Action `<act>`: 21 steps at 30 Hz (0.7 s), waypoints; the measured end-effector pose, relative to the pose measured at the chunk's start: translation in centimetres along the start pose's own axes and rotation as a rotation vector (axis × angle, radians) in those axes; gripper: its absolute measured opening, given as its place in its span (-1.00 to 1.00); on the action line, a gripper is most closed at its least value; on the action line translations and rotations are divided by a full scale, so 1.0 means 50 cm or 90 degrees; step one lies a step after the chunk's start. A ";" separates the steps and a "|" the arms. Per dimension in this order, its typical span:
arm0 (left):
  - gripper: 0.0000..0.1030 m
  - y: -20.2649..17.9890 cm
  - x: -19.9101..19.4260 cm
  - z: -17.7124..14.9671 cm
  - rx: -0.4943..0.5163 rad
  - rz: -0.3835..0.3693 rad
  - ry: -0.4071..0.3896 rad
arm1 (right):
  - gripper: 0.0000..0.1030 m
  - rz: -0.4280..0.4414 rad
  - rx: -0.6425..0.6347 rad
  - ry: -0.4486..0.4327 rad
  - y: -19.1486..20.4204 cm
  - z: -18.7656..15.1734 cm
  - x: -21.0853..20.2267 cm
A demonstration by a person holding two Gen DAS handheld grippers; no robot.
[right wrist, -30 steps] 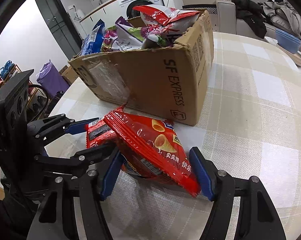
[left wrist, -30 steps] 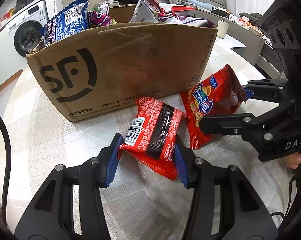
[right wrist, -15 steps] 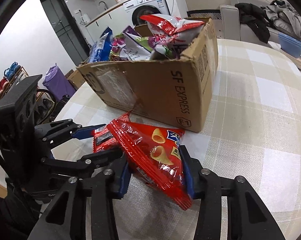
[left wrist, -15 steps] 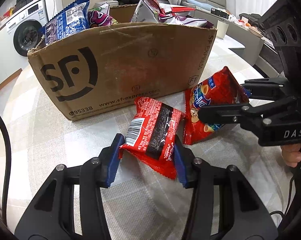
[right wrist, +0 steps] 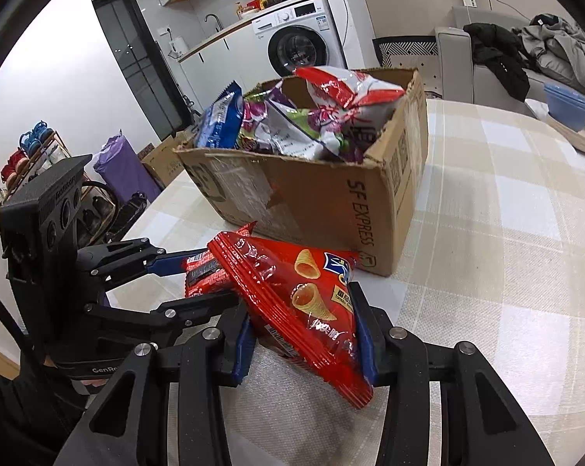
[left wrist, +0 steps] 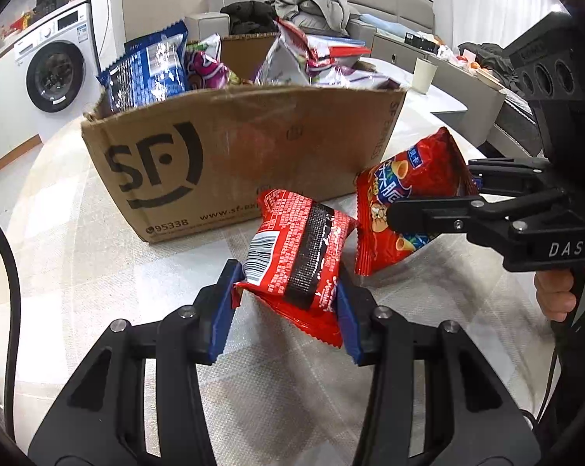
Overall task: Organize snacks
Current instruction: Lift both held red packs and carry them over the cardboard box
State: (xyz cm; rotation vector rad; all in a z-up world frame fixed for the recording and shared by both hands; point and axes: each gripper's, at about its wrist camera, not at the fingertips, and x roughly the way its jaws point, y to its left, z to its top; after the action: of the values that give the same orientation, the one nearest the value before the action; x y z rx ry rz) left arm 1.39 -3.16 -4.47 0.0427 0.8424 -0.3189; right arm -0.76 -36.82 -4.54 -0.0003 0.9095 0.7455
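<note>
My left gripper (left wrist: 286, 306) is shut on a red noodle packet (left wrist: 298, 248) with a black stripe and a barcode, held above the table in front of the box. My right gripper (right wrist: 302, 334) is shut on a red bag of cone snacks (right wrist: 300, 295), also lifted off the table. The cone snack bag (left wrist: 405, 202) and the right gripper (left wrist: 440, 209) show at the right of the left wrist view. The noodle packet (right wrist: 203, 275) and the left gripper (right wrist: 183, 283) show at the left of the right wrist view. An open cardboard SF box (left wrist: 245, 163) holds several snack bags (right wrist: 292, 120).
The box (right wrist: 331, 202) stands on a table with a beige checked cloth (right wrist: 506, 272). A blue bowl (right wrist: 568, 105) sits on a plate at the far right table edge. A washing machine (right wrist: 296, 46) and a sofa with clothes (right wrist: 525, 50) are beyond.
Both grippers have closed on their packets and lifted them off the table. The box now looks lower and its contents show more.
</note>
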 end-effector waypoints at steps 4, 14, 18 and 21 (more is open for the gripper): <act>-0.17 0.003 -0.027 -0.002 0.000 -0.007 -0.011 | -0.15 0.001 -0.003 -0.007 0.001 0.003 -0.011; -0.17 0.014 -0.131 -0.001 0.002 -0.018 -0.057 | -0.15 0.003 -0.019 -0.047 0.027 0.013 -0.073; -0.17 0.017 -0.182 0.002 -0.003 -0.030 -0.087 | -0.15 0.001 -0.020 -0.067 0.031 0.017 -0.093; -0.17 0.019 -0.216 0.004 -0.007 -0.029 -0.102 | -0.15 0.001 -0.023 -0.084 0.038 0.020 -0.107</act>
State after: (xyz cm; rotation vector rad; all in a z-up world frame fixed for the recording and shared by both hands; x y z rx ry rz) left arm -4.85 0.54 3.56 -0.0117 0.6875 -0.3558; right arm -3.23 -38.22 0.48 0.0179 0.7713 0.7545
